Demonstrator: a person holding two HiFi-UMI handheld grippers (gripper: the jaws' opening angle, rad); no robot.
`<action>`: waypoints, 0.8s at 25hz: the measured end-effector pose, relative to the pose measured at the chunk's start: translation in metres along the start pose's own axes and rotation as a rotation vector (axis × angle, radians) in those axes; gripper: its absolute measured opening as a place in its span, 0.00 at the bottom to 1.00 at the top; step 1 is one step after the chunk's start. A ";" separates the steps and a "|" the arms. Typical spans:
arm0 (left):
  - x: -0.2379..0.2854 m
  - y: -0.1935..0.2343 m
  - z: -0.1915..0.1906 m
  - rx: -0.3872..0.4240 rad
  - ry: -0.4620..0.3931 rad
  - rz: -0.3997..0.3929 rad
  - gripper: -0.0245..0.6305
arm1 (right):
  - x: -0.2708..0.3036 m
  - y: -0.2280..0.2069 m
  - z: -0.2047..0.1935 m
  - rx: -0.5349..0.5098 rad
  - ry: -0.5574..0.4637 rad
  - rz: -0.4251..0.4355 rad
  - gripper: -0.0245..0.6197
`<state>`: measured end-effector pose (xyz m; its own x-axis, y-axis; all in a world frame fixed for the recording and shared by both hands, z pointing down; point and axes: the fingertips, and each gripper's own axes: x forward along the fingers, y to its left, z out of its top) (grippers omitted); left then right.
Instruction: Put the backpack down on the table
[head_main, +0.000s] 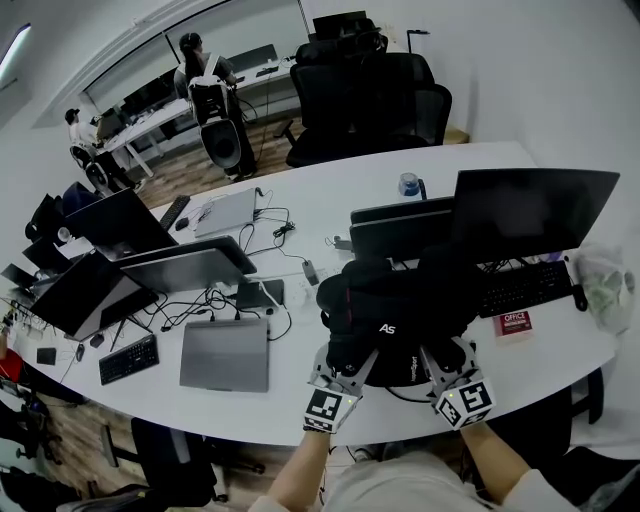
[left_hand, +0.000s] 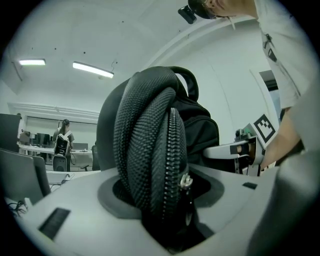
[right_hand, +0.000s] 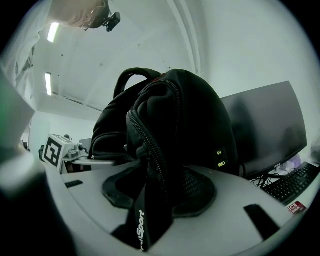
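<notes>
Backpack (head_main: 400, 300) noted resting on table (head_main: 480, 165), just in front of dark monitor (head_main: 535, 210). Left gripper (head_main: 338, 362) jaws are spread wide, with a zippered fold between them, unsqueezed. Right gripper (head_main: 447, 360) jaws are likewise spread, a fold lying loosely between.

A white curved table (head_main: 300, 190) spans the frame. At centre the black backpack (head_main: 400, 310) rests on it, with a closed grey laptop (head_main: 225, 355), cables (head_main: 215, 300) and a black keyboard (head_main: 128, 359) at left, and a dark monitor (head_main: 530, 210), second keyboard (head_main: 525, 287) and red box (head_main: 513, 322) at right
</notes>
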<state>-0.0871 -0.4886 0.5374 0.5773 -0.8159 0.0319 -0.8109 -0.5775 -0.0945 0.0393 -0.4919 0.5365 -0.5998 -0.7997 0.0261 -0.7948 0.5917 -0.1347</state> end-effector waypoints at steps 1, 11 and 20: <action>-0.003 -0.002 0.000 -0.005 -0.001 -0.005 0.38 | -0.002 0.001 -0.001 0.001 0.002 -0.005 0.29; -0.044 -0.008 -0.002 -0.055 -0.005 0.002 0.39 | -0.038 0.006 -0.006 -0.009 -0.005 -0.064 0.30; -0.095 -0.003 -0.008 -0.083 -0.008 0.058 0.39 | -0.083 0.020 -0.014 0.000 -0.006 -0.151 0.30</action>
<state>-0.1398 -0.4095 0.5428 0.5300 -0.8478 0.0211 -0.8477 -0.5303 -0.0128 0.0719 -0.4124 0.5455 -0.4728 -0.8803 0.0406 -0.8760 0.4645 -0.1301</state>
